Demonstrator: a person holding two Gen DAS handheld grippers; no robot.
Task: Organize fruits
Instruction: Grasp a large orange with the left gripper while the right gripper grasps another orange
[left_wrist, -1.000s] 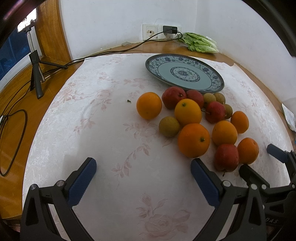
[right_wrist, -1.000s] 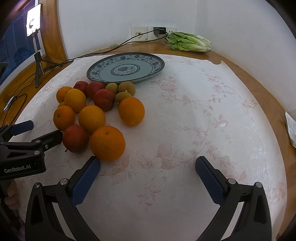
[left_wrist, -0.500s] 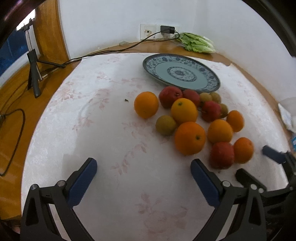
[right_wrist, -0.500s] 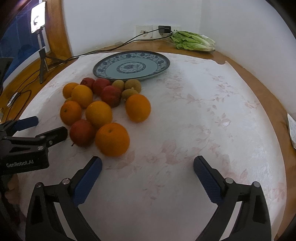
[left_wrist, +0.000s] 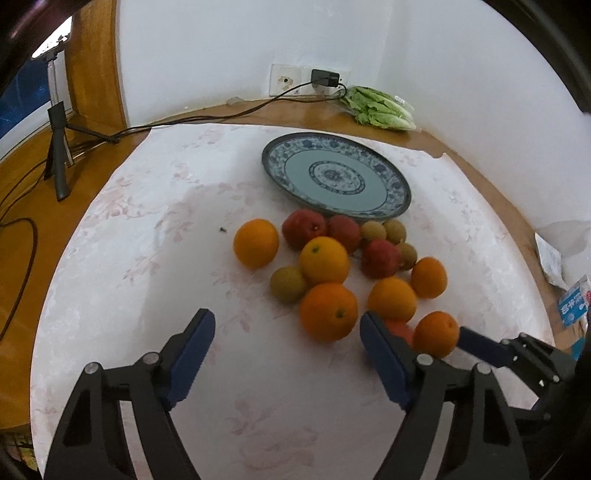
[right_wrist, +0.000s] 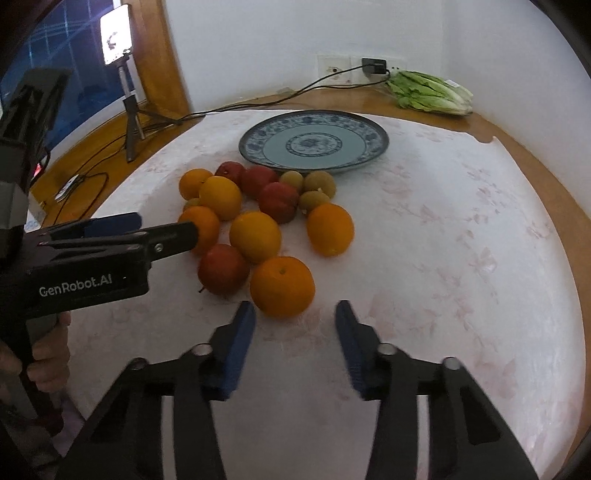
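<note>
My left claw (left_wrist: 286, 338) hangs over bare tablecloth (left_wrist: 147, 258) with its jaws closing and nothing between them; its right pad sits just beside the nearest large orange (left_wrist: 328, 312), which lies ahead and slightly right of the gap, not gripped. My right claw (right_wrist: 295, 325) is closing too, narrower than the left, and also has nothing between its pads; a big orange (right_wrist: 282, 287) lies just beyond its left fingertip, close but apart from it. To that claw's left I see the left gripper's body reaching in level, with a hand (right_wrist: 50, 354) on its handle at the frame edge. Ahead of both claws the fruit pile (right_wrist: 258, 214) sits bunched on the cloth: oranges nearest, a red apple (right_wrist: 222, 268) left of the big orange, then more apples, and small brownish-green fruits (right_wrist: 319, 182) at the back. Past the pile the blue patterned plate (right_wrist: 258, 142) holds no fruit, its near rim just beside the rearmost fruit. Further still, at the wall, lie a head of lettuce (right_wrist: 432, 92), a wall socket with a plugged charger (right_wrist: 373, 66), and off left a phone on a tripod (right_wrist: 127, 110).
</note>
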